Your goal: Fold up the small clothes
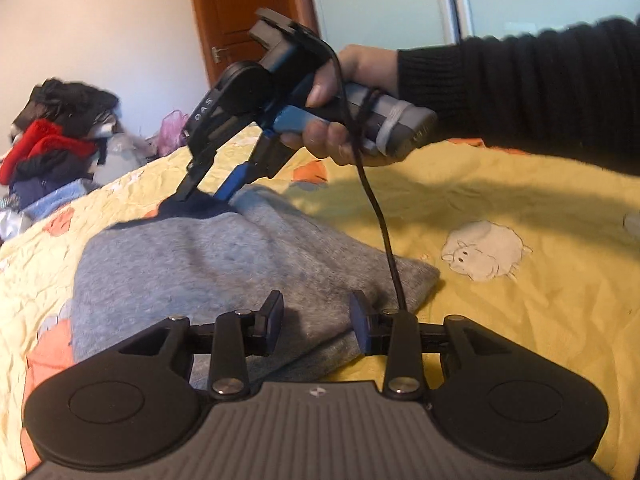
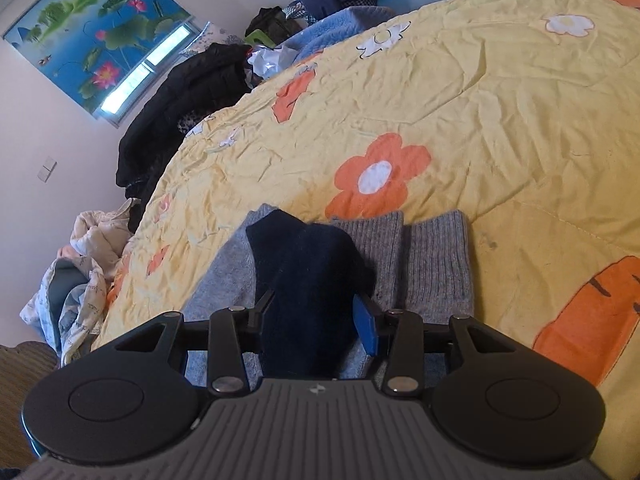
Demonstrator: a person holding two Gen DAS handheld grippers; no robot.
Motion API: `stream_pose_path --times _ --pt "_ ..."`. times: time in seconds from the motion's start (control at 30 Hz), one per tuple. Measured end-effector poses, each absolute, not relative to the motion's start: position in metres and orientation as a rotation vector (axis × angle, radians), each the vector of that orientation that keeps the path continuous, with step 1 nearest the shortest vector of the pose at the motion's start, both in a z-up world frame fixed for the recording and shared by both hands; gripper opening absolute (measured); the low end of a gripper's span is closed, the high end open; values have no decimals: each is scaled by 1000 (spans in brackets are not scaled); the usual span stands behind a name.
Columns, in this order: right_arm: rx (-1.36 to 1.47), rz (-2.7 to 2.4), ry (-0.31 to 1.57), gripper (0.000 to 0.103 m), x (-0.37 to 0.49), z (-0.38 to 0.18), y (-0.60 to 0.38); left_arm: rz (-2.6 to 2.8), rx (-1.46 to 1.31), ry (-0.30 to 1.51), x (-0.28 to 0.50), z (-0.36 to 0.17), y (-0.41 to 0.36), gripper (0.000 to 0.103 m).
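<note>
The left wrist view shows the grey garment (image 1: pixel 224 264) lying folded on the yellow quilt (image 1: pixel 500 208), near the bed's middle. The left gripper (image 1: pixel 316 320) hovers over its near edge with jaws parted and nothing pressed between them — released. Across the cloth, the right gripper (image 1: pixel 206 196), held by a hand (image 1: pixel 340 120) in a dark sleeve, rests its tips at a dark blue patch on the far end. Only this view shows the fold's thick near corner and the cable hanging from the right tool.

The right wrist view looks down on that far end: two ribbed grey cuffs (image 2: pixel 400 260) side by side and the dark blue fabric (image 2: pixel 304 272) running between the right gripper's (image 2: pixel 312 320) fingers. The jaws stand apart and the pads do not seem to pinch it — loose, as far as can be told.

The knit looks soft, light and limp; it likely sags unless taken at a doubled edge or the firmer ribbing, both corners together.
</note>
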State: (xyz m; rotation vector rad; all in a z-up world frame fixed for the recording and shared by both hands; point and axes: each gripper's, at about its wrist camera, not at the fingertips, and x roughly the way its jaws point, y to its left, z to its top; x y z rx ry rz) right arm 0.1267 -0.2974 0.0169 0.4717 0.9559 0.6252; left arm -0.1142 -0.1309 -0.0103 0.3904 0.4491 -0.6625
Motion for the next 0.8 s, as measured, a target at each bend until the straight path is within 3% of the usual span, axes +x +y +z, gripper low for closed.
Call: stream_pose_path --times 0.13,0.27,0.4,0.43,0.47,0.53,0.63,0.77,0.8 --pt "473 625 956 50 124 18 -304 -681 389 453 -113 -12 -130 40" --pt "489 625 971 52 127 12 -306 -711 397 433 -115 -13 -134 63" --pt "482 638 975 52 127 11 -302 -676 379 486 -103 -16 -134 62" --pt "482 641 976 52 128 11 -302 -680 357 494 -101 -14 -132 60" --pt "481 642 976 52 128 11 -302 -689 331 505 -98 -12 -130 52" --pt "485 644 976 52 129 12 -303 -701 259 531 -93 -7 -125 49" --pt "510 640 973 56 132 11 -306 -697 246 548 -87 -9 -126 25" --pt "553 631 972 60 139 7 -302 -684 269 500 -93 -10 -131 9" --pt "551 635 962 51 139 6 -299 -678 275 477 -96 -9 -131 8"
